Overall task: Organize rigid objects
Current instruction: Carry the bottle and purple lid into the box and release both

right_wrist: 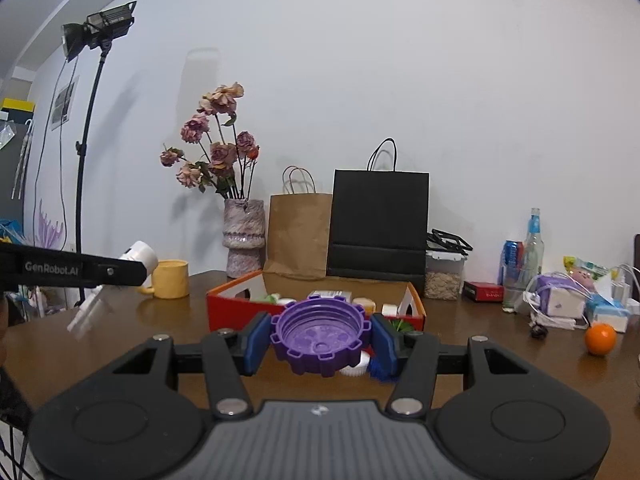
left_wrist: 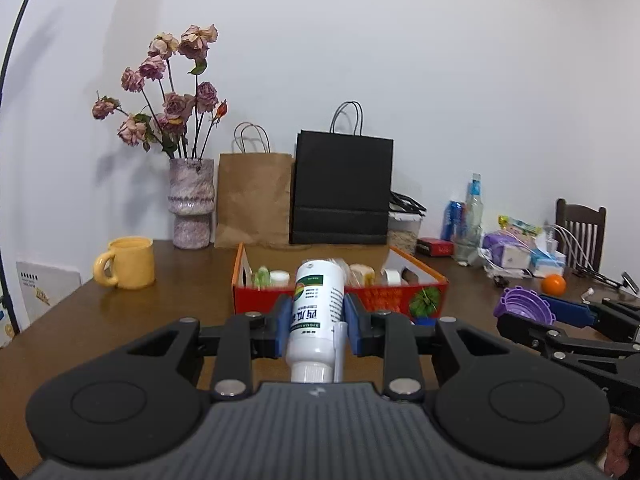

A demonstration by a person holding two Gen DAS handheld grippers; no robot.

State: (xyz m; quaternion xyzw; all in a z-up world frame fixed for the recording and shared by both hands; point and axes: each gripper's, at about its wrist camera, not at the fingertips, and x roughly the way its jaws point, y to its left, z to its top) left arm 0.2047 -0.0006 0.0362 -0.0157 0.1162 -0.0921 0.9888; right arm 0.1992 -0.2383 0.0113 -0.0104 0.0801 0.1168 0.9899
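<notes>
My left gripper (left_wrist: 316,322) is shut on a white spray bottle (left_wrist: 318,312) with a green label, its nozzle end toward the camera and its base aimed at the red cardboard box (left_wrist: 384,300). The box holds several small items: jars, a tape roll, packets. My right gripper (right_wrist: 320,342) is shut on a purple toothed cup-like piece (right_wrist: 320,338), its open side facing the camera, held above the table in front of the red box (right_wrist: 228,308). The right gripper (left_wrist: 568,312) with the purple piece (left_wrist: 522,306) also shows at the right in the left wrist view. The left gripper arm (right_wrist: 72,268) crosses the right wrist view's left edge.
On the wooden table (left_wrist: 160,308) stand a yellow mug (left_wrist: 128,262), a vase of dried roses (left_wrist: 190,204), a brown paper bag (left_wrist: 254,200) and a black paper bag (left_wrist: 342,192). Bottles, a can, tissue packs, cables and an orange (right_wrist: 600,338) crowd the right side. A light stand (right_wrist: 86,160) rises at left.
</notes>
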